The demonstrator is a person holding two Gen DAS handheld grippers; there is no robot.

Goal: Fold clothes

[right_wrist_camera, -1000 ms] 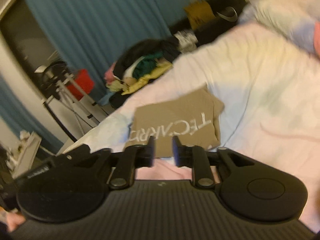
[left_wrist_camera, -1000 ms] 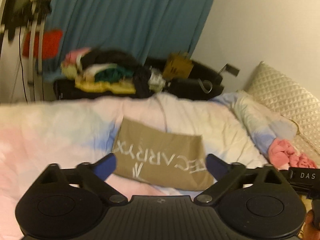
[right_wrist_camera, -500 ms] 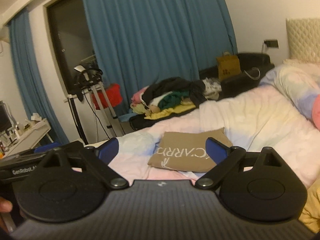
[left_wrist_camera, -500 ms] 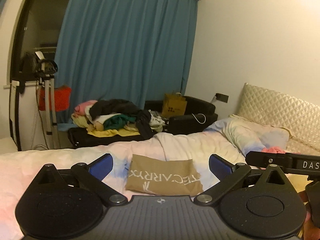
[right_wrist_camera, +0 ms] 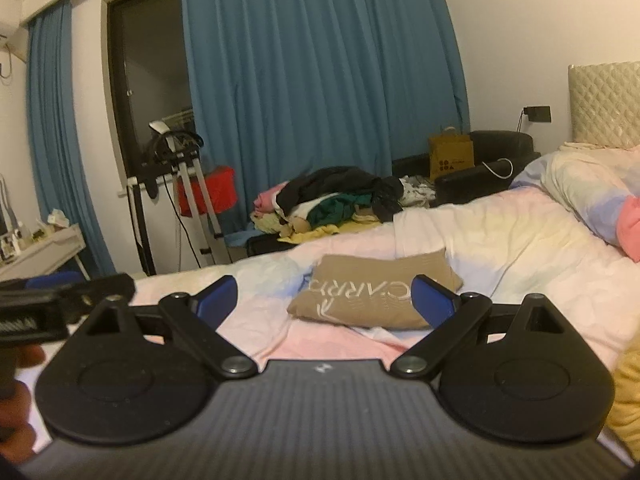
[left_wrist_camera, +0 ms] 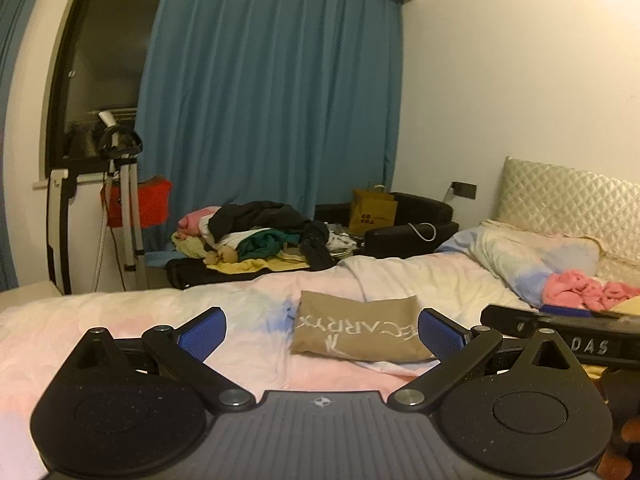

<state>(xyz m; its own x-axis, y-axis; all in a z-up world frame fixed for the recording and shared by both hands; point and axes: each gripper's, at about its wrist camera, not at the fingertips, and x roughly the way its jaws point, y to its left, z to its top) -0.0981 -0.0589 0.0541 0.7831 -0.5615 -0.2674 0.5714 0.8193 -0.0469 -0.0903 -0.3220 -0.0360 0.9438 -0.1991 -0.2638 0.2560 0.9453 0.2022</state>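
I've got the tan shirt (left_wrist_camera: 360, 330) dead ahead on the bed (left_wrist_camera: 120, 320), folded into a flat rectangle w/ white lettering on top. From the left gripper (left_wrist_camera: 322, 330) it sits at 12 to 1 o'clock, a bit right of centre. From the right gripper (right_wrist_camera: 326, 300) it's at 12, slightly right too. Long axis runs 9-to-3 across both views, i.e. square to my fingers, near edge facing me.

Both grippers are spread wide, blue pads (left_wrist_camera: 202, 332) well apart, nothing pinched. Neither touches the shirt; both hang low over the bedding on my side of it, held level, pointing toward the far curtain (left_wrist_camera: 272, 120). The other unit shows at 3 o'clock in the left view and at 9 in the right view, so they're side by side, roughly level w/ each other. Which is nearer the shirt I can't call; looks about even.

My read: this piece looks done, fold tidy. Next item prob. comes from the pink cloth (left_wrist_camera: 588, 288) at 2 o'clock by the pillow (left_wrist_camera: 520, 256), nearer the right hand, or the clothes pile (left_wrist_camera: 256, 236) past the bed at 11, which would be a long reach.
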